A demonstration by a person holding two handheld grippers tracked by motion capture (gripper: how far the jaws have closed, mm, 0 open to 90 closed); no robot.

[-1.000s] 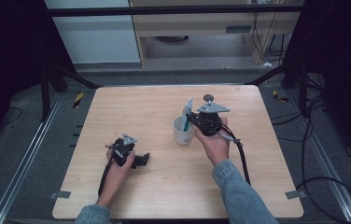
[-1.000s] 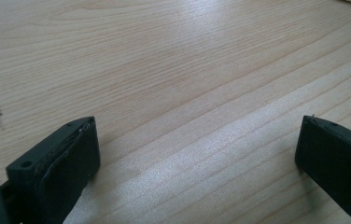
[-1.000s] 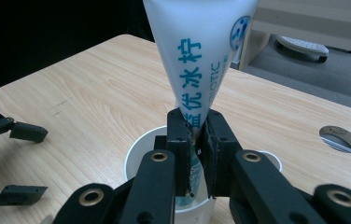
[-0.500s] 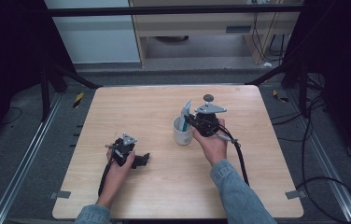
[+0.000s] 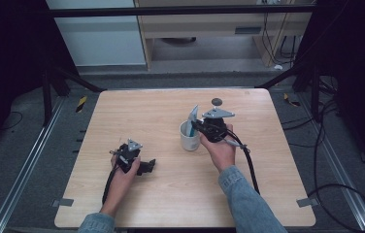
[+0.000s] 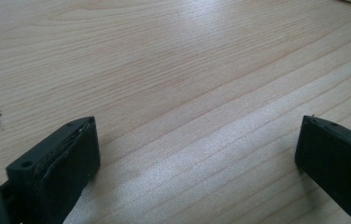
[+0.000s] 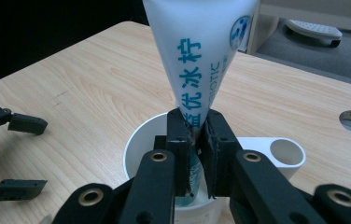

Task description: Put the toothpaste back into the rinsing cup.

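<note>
the right gripper has its two black jaws pinched tight on a white toothpaste tube with blue lettering, clamping it low down on the narrow end, just above the rim of a white mug. the tube stands nearly upright, its narrow lower end down inside the mug and its broad flat end fanning out above the jaws. in the high view the same right gripper sits right beside the mug, reaching in from the mug's right, with the tube sticking up out of it and leaning slightly; the grey three-cornered plate rides on top of the gripper and the person's right hand holds it from behind, a denim sleeve trailing toward the bottom edge. the mug stands near the middle of the wooden table, its handle seen in the right gripper view pointing away to the right. a small dark round hole lies in the tabletop beyond the gripper. the left gripper has its jaws spread wide with nothing but bare wood grain between them; in the high view it rests low on the table at the left, well apart from the mug, held by the left hand.
</note>
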